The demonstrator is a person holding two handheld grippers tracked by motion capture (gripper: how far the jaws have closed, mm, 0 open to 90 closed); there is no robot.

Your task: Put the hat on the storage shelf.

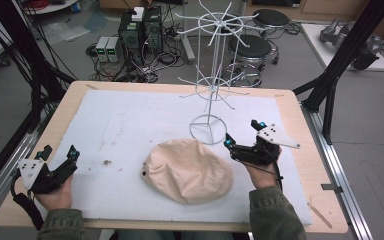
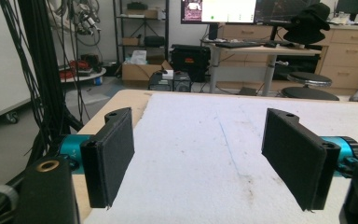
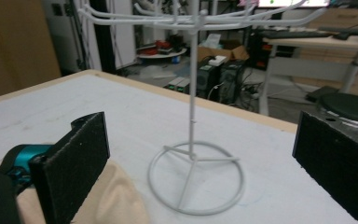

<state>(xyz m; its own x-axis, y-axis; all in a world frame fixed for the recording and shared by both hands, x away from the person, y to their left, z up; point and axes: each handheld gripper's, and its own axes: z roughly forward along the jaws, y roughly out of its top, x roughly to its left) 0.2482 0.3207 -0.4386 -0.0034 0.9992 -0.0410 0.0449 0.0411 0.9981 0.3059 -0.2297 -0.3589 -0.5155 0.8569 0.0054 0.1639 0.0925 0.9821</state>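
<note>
Risk lies with the right hand-held gripper [image 1: 241, 134], jaws apart beside the beige cap [image 1: 187, 170]: it could topple the wire stand [image 1: 211, 90]; left hand-held gripper [image 1: 59, 153] likewise apart, empty.

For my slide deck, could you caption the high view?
Two open hand-held grippers, left and right, flank a beige cap before a white wire rack.

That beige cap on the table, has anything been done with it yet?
Seemingly not. The beige cap lies flat on the white mat, nothing on the wire rack. Left gripper and right gripper are open, empty. Grasping and, presumably, hanging it remain.
</note>
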